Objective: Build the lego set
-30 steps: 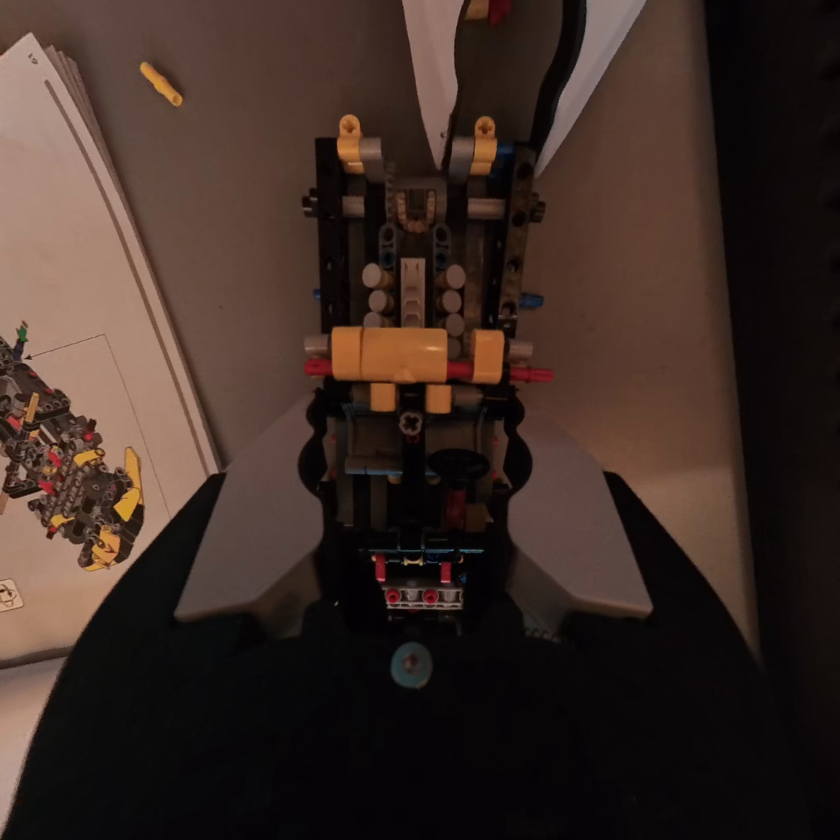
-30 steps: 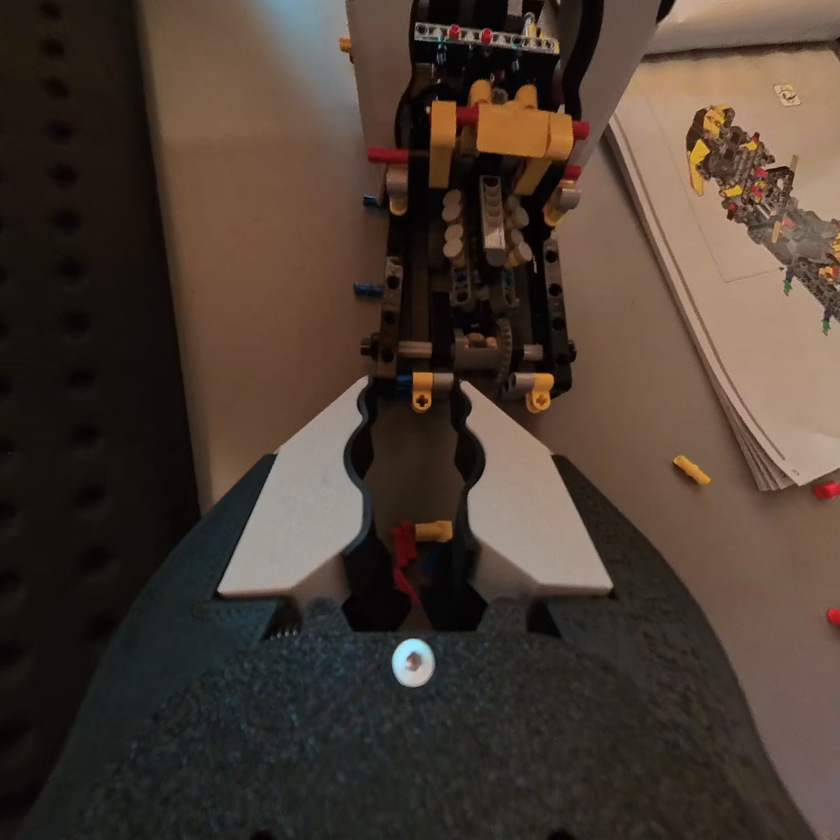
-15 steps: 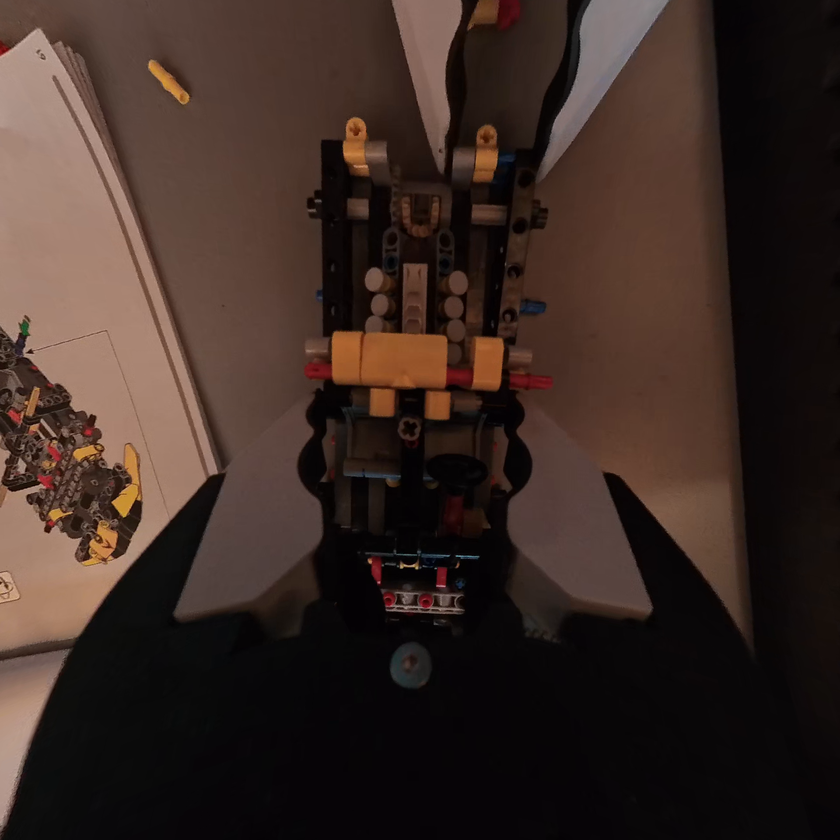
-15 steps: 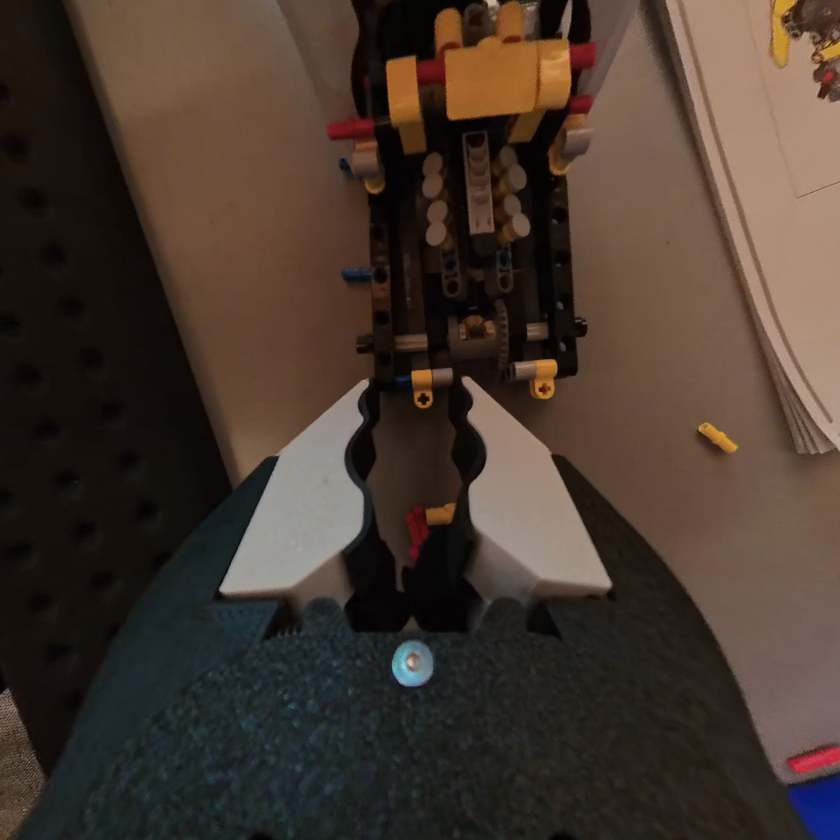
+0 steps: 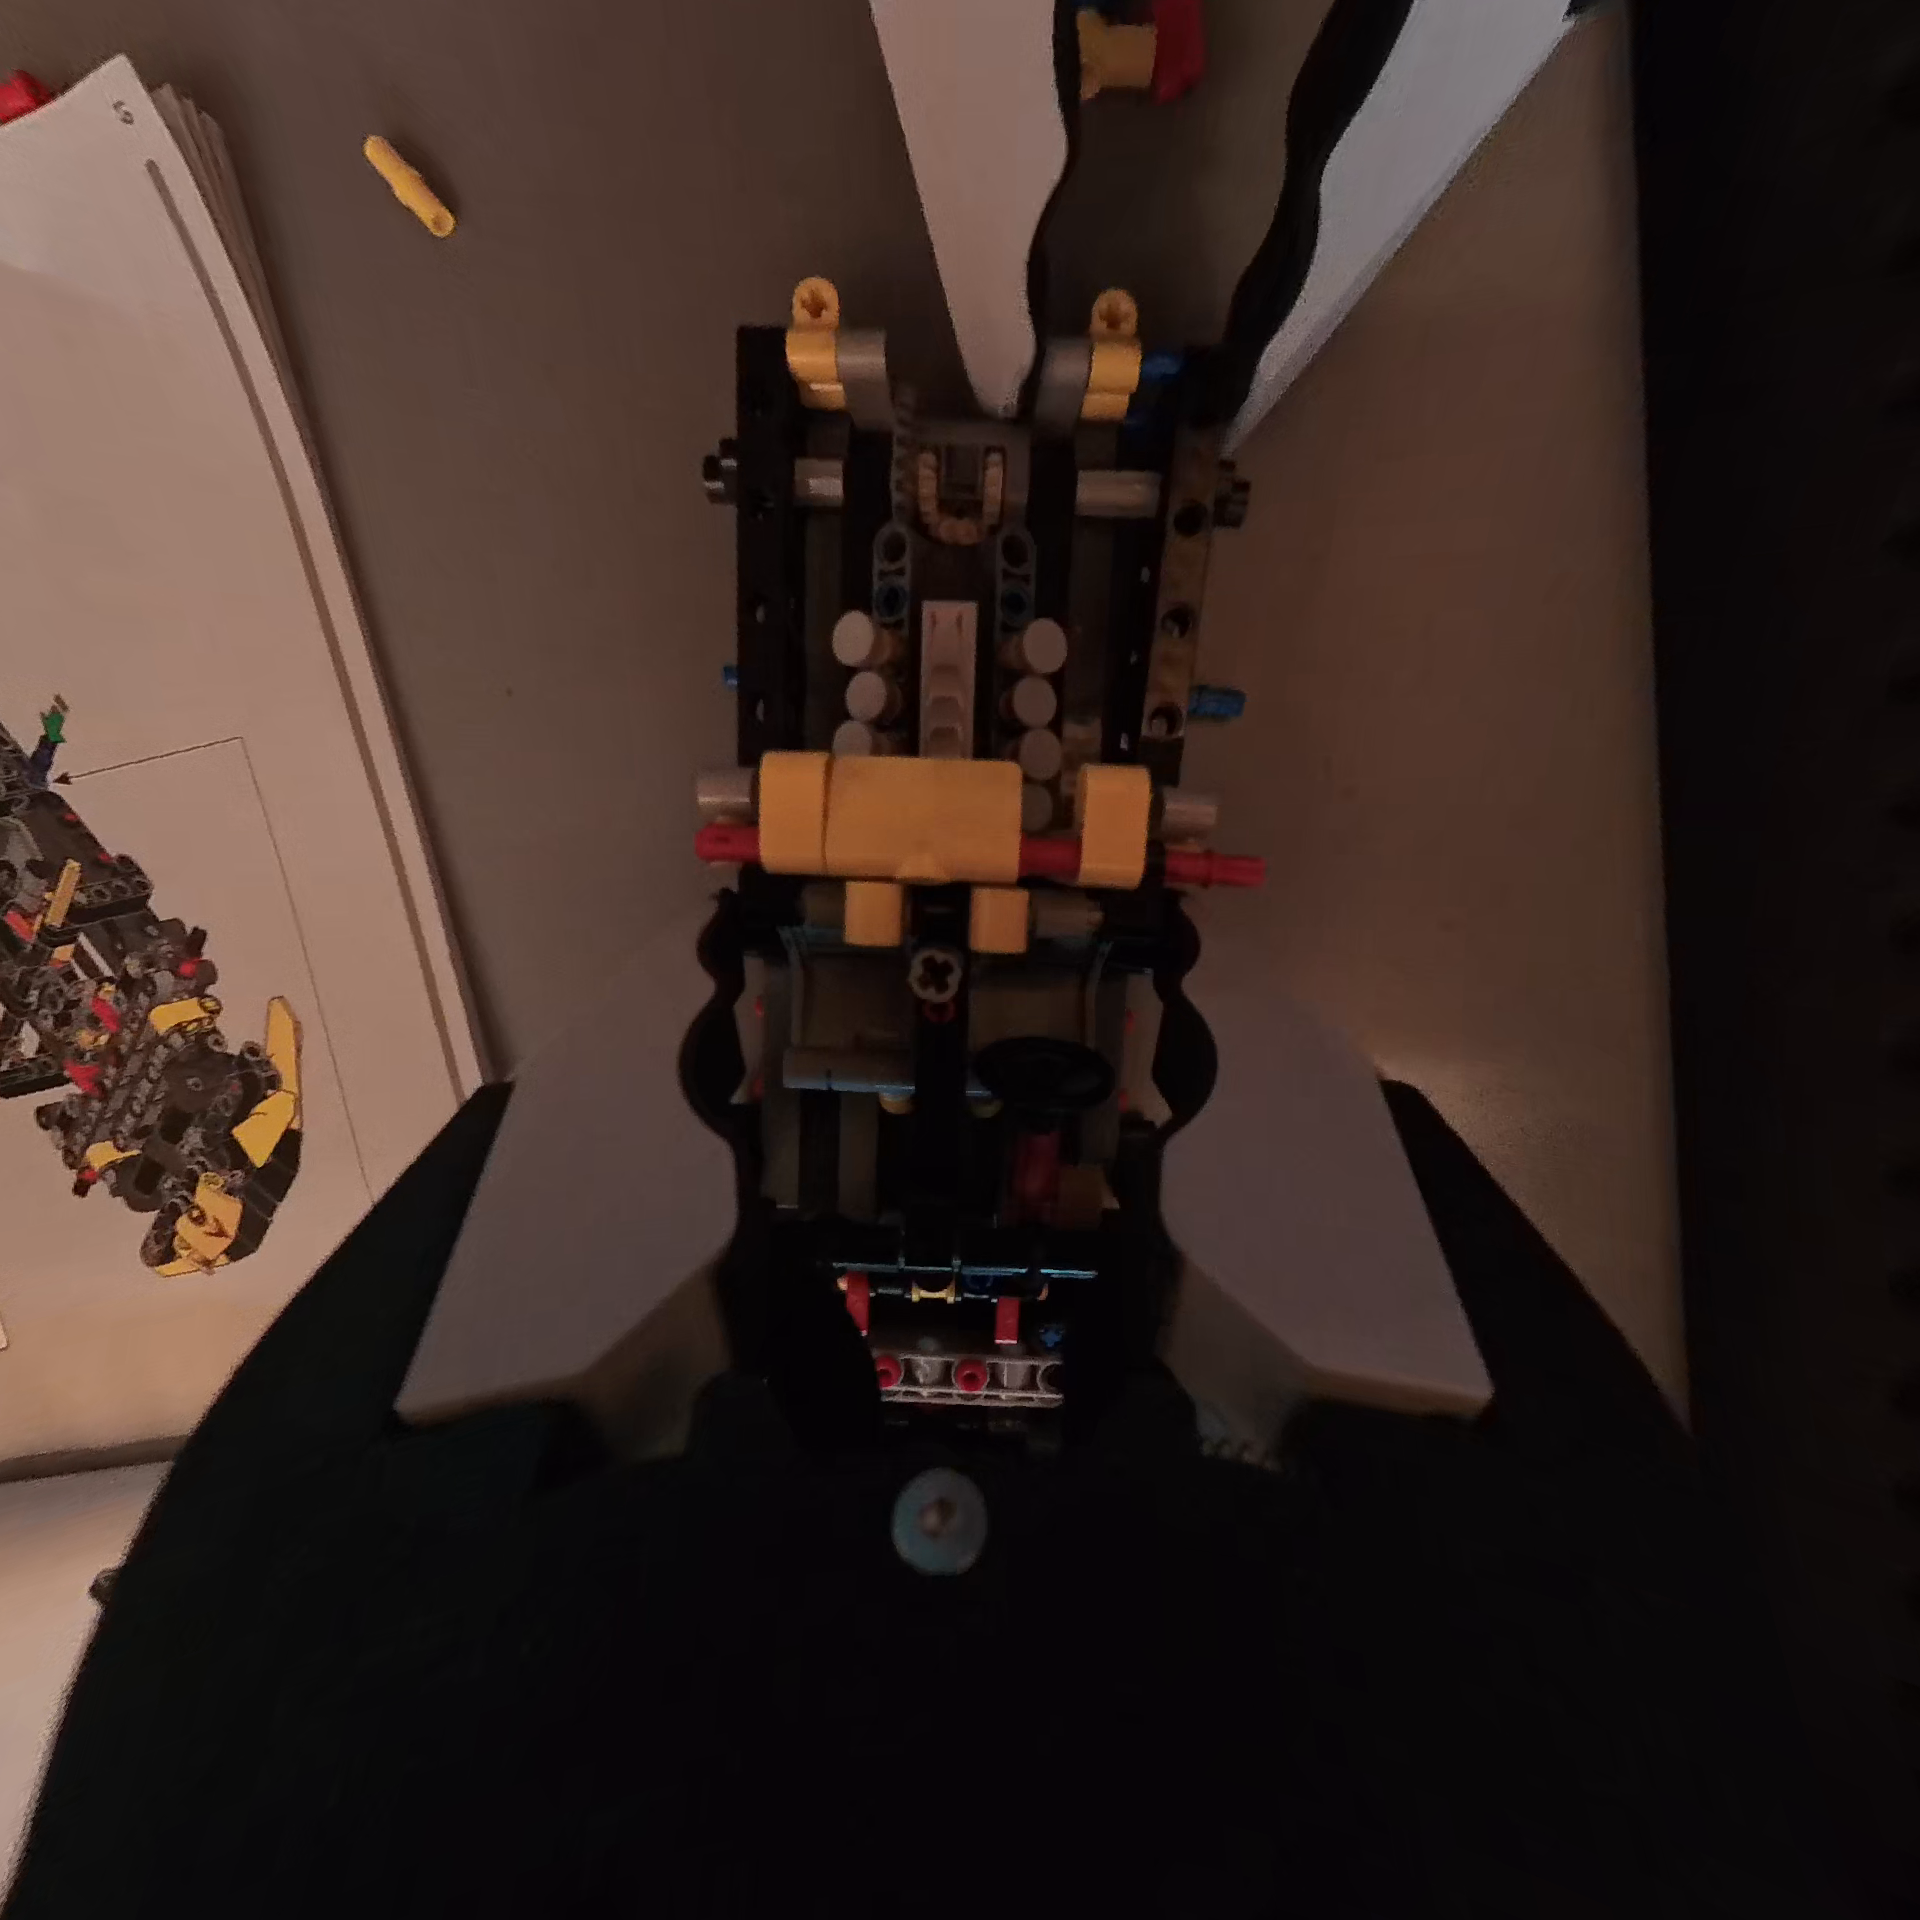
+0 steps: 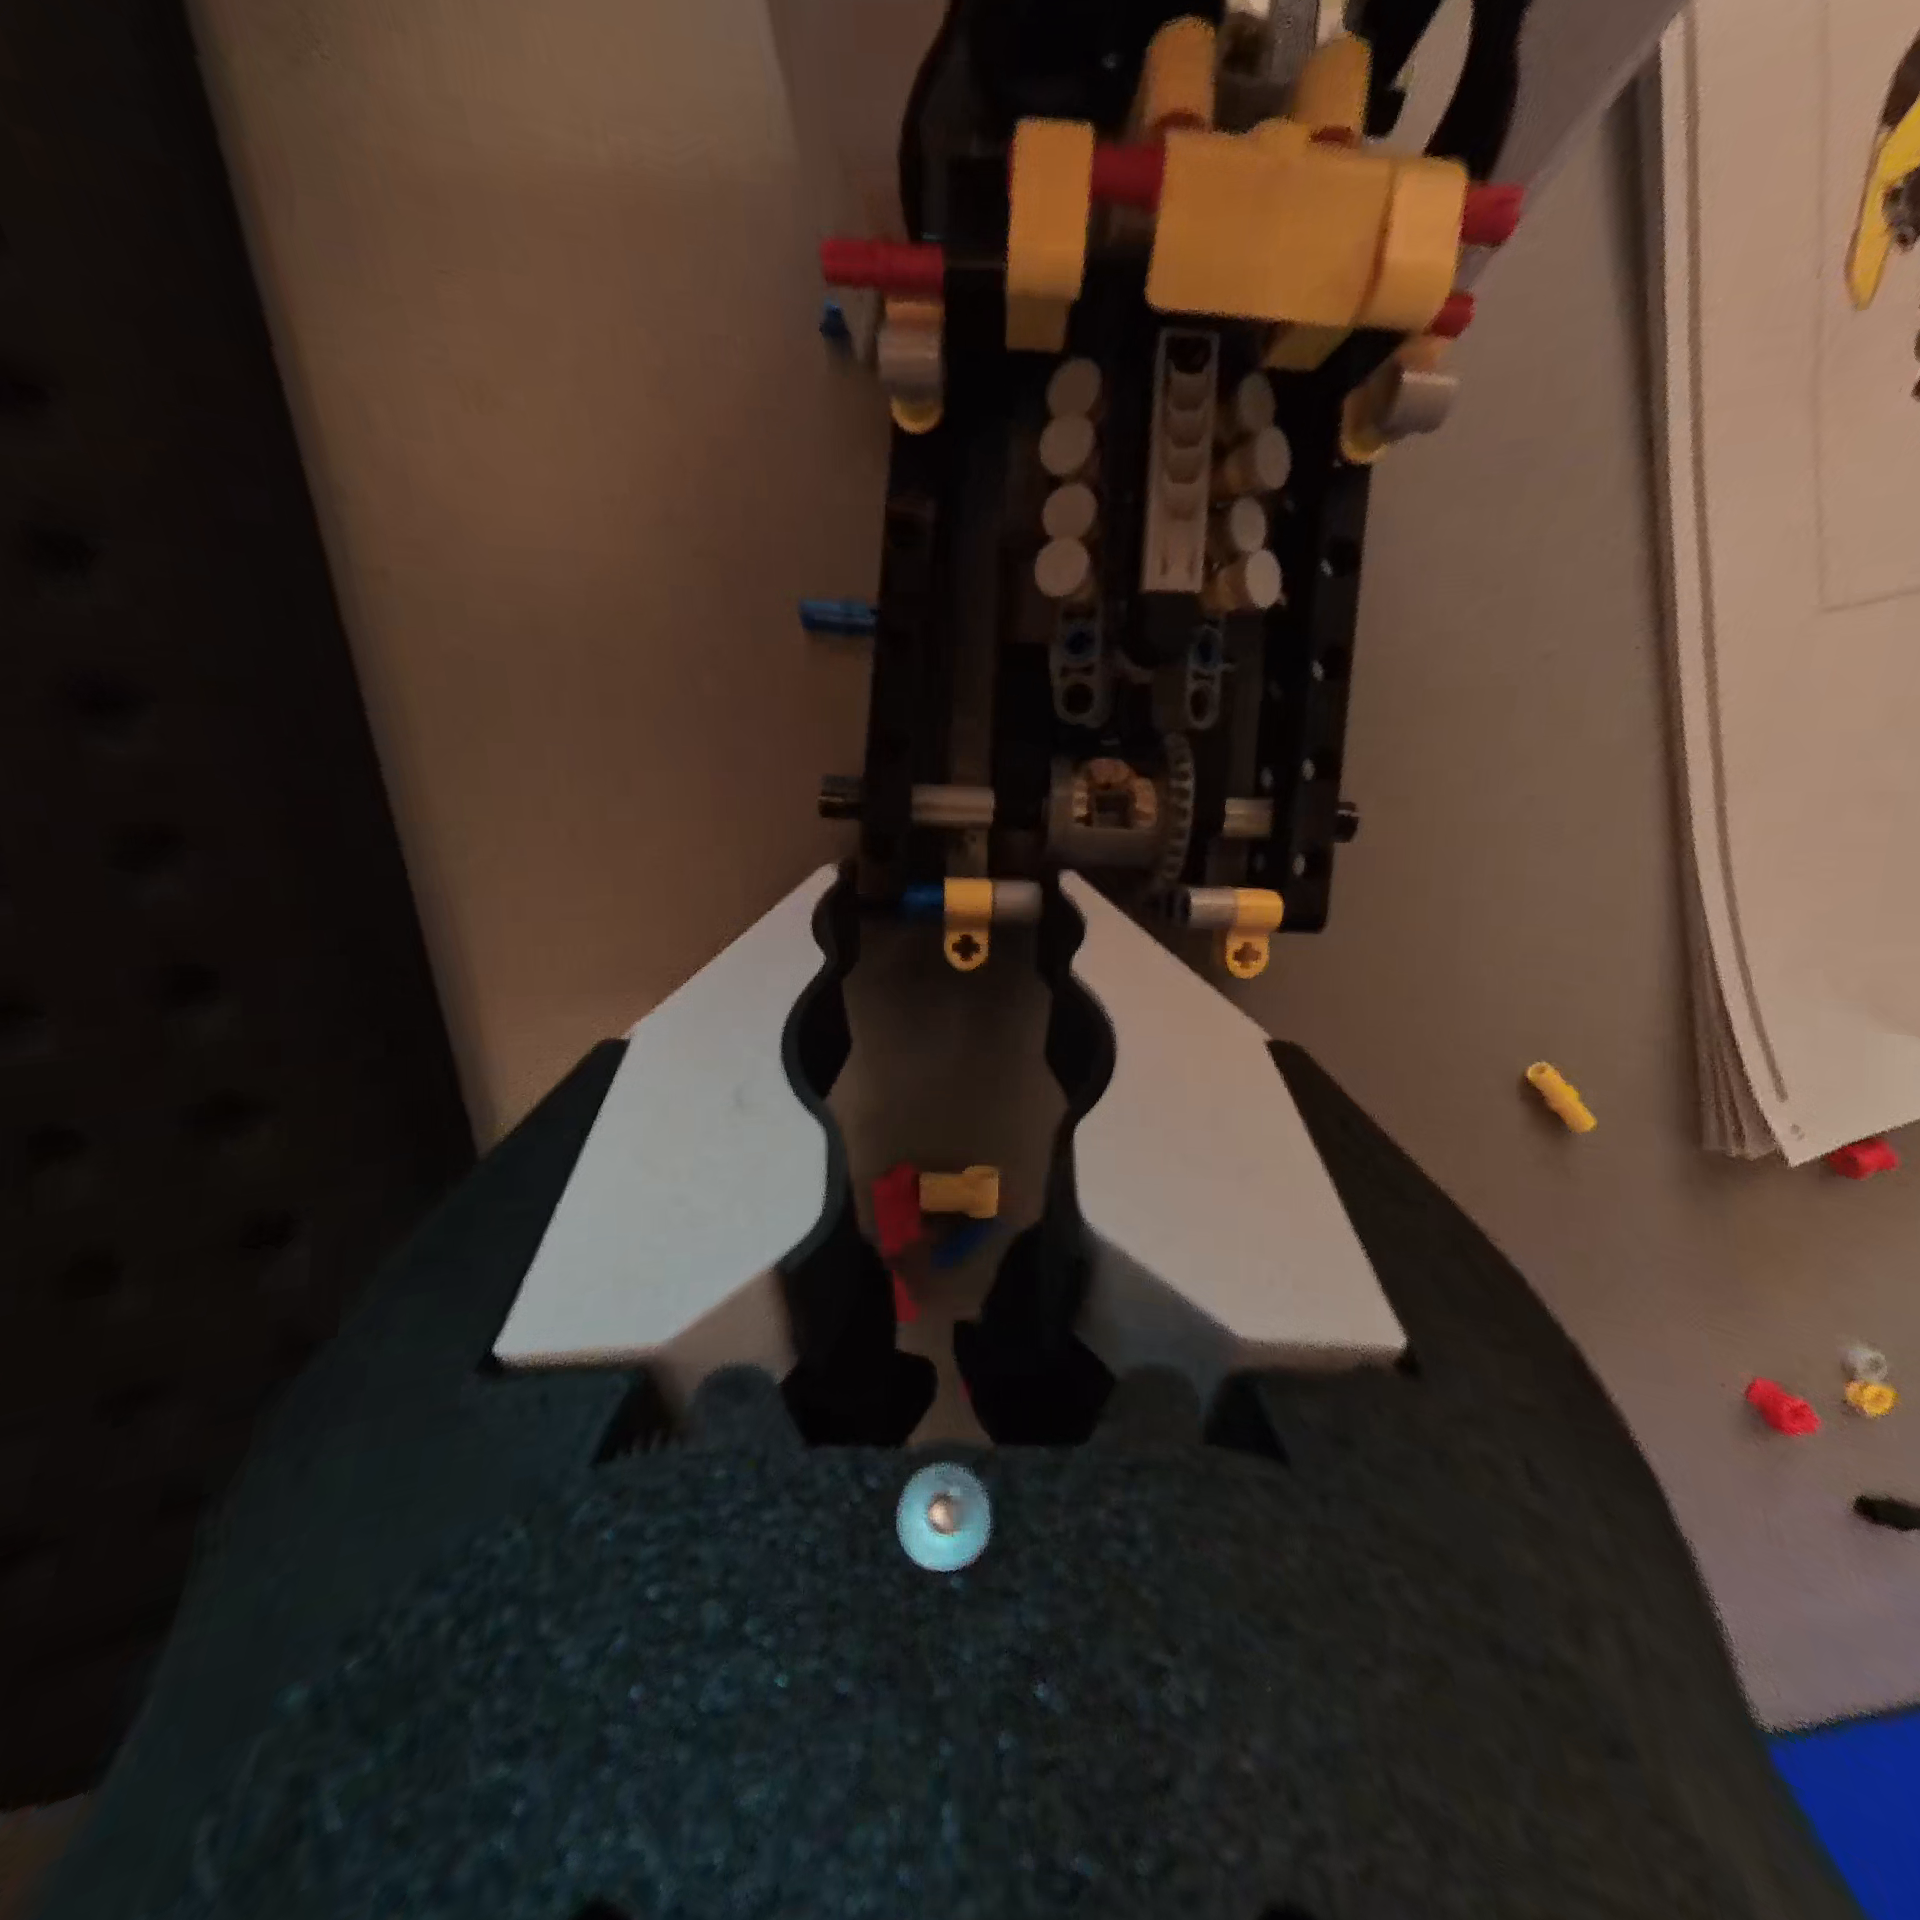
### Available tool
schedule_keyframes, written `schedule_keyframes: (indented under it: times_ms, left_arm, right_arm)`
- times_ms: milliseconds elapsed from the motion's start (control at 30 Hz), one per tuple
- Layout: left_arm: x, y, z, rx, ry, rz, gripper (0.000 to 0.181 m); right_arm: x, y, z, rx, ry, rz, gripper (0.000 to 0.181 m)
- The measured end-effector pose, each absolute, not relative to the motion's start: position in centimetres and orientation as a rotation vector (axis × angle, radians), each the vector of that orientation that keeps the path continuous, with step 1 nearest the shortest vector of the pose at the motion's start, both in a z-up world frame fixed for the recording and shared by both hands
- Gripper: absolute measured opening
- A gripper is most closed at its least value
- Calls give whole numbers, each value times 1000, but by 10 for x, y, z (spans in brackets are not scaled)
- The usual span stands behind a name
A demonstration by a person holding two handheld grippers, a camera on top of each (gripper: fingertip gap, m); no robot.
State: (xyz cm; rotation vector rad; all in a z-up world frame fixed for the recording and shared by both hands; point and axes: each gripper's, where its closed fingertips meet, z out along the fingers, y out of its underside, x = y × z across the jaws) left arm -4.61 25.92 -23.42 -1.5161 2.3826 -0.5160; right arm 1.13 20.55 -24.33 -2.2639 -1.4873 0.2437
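Two grippers face each other over the worktop (image 6: 644, 436): our left gripper (image 5: 940, 997) clamps the black-and-yellow brick chassis (image 5: 966, 665). Our right gripper (image 6: 951, 935) has its jaws apart at the chassis's far end, small yellow and red bricks (image 6: 935, 1195) between them.

The lego model (image 5: 961, 810), a long black frame with yellow blocks, red axles and grey pegs, lies lengthwise near the table's dark edge; small loose yellow and red pieces (image 6: 940, 1195) lie just beyond its end

Left tool (image 5: 940, 997) hides the lego model's (image 5: 966, 665) near end.
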Motion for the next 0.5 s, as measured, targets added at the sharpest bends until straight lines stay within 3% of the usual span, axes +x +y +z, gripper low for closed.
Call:
schedule_keyframes:
  times_ms: [500]
  left_arm:
    - [-44, 257, -235, -1551, 2346, -484, 80]
  right_arm:
    - [13, 203, -244, -2318, -1386, 401, 33]
